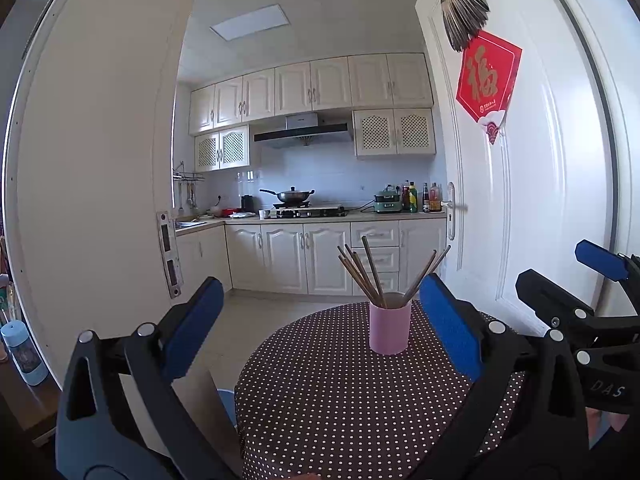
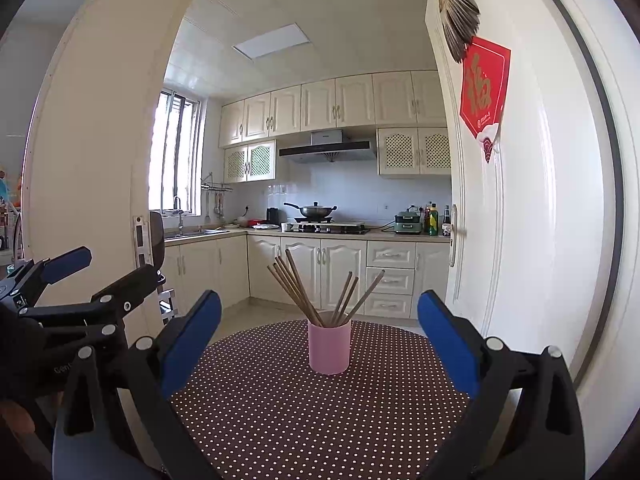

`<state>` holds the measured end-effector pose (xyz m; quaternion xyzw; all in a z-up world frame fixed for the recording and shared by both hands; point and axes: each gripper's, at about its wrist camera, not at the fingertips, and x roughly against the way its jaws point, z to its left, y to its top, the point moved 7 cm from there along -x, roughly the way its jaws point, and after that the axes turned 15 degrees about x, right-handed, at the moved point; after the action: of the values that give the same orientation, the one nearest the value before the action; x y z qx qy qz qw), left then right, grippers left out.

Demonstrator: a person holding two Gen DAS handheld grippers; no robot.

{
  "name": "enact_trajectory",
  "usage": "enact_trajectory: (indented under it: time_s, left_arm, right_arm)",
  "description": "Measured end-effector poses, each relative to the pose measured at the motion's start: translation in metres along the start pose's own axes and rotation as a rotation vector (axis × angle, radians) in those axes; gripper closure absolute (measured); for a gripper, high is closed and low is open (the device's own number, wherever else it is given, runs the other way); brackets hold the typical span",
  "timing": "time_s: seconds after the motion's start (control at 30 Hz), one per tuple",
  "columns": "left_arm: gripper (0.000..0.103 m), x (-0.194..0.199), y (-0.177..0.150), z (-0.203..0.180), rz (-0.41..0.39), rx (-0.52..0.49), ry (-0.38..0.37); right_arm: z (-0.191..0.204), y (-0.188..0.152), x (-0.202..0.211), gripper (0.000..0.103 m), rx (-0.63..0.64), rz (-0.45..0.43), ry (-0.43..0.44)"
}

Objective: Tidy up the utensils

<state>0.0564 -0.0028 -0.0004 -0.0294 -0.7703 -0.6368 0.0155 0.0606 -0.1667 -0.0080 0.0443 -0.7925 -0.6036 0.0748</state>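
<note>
A pink cup [image 1: 389,330] [image 2: 329,347] stands upright on a round table with a brown polka-dot cloth [image 1: 320,400] [image 2: 300,408]. Several brown chopsticks [image 1: 366,270] [image 2: 304,292] fan out of the cup. My left gripper [image 1: 320,320] is open, held back from the cup with nothing between its blue pads. My right gripper [image 2: 320,332] is also open and empty, its blue fingers framing the cup from a distance. Each gripper shows at the edge of the other's view: the right gripper [image 1: 568,280] and the left gripper [image 2: 104,272].
An open white door [image 1: 520,184] [image 2: 520,200] with a red paper sign stands just right of the table. A doorframe [image 1: 100,200] rises on the left. Behind lies a kitchen with cabinets, a stove and a wok [image 2: 316,211]. A light-blue bottle [image 1: 22,352] sits at far left.
</note>
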Motion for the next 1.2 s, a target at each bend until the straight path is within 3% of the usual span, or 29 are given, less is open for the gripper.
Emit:
enact_trajectory:
  time_s: [1.2]
  left_arm:
    - [0.006,-0.0014,-0.0049,0.004,-0.001,-0.008,0.009]
  right_arm:
    - [0.0024,-0.0005,-0.0032,0.008,0.001,0.012,0.0]
